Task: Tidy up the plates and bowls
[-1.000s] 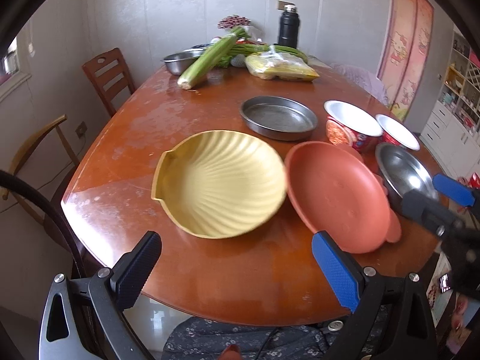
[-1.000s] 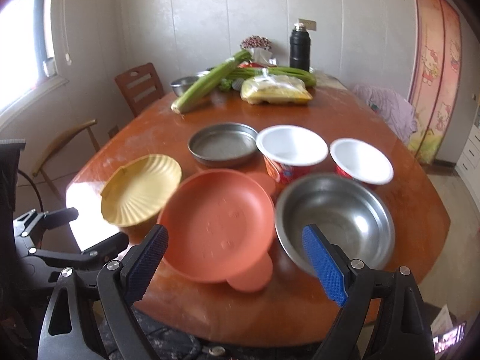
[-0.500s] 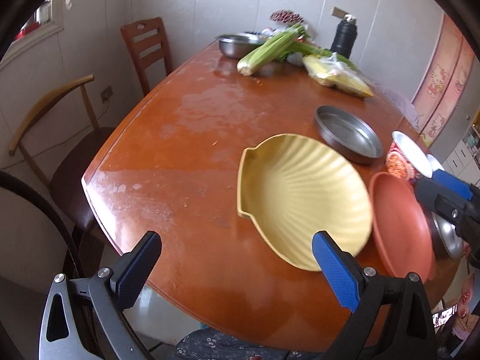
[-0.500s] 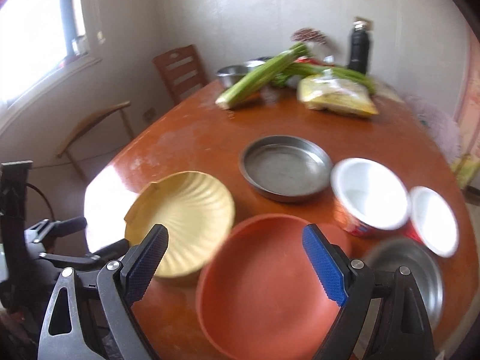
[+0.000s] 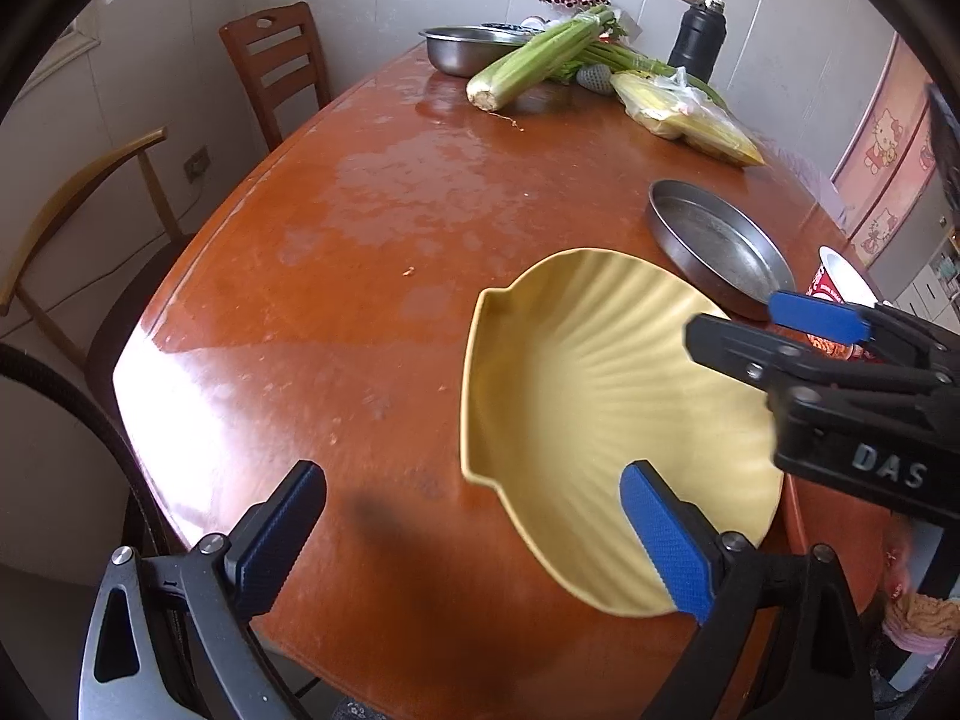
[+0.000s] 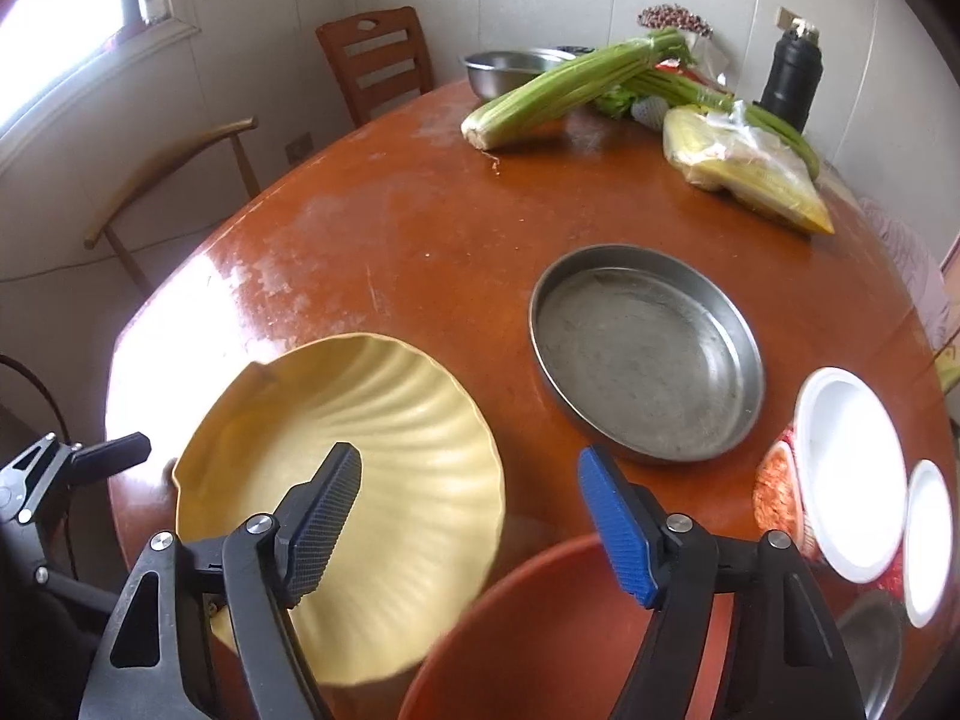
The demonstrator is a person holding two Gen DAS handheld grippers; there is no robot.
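Observation:
A yellow shell-shaped plate lies near the table's front edge. An orange plate sits just right of it, and a flat metal pan behind. My right gripper hovers over the yellow plate's right rim, which lies between its fingers. Its jaws are closing and the pads do not touch the rim. My left gripper is open over bare table at the plate's left side, holding nothing.
Two red-and-white bowls and a steel bowl stand at the right. At the far end are celery, a bag of corn, a black flask and another steel bowl. Two wooden chairs stand left.
Both grippers have swung left and lower toward the yellow plate. The right one left the orange plate and steel bowl and now hangs over the yellow plate, its fingers closer together.

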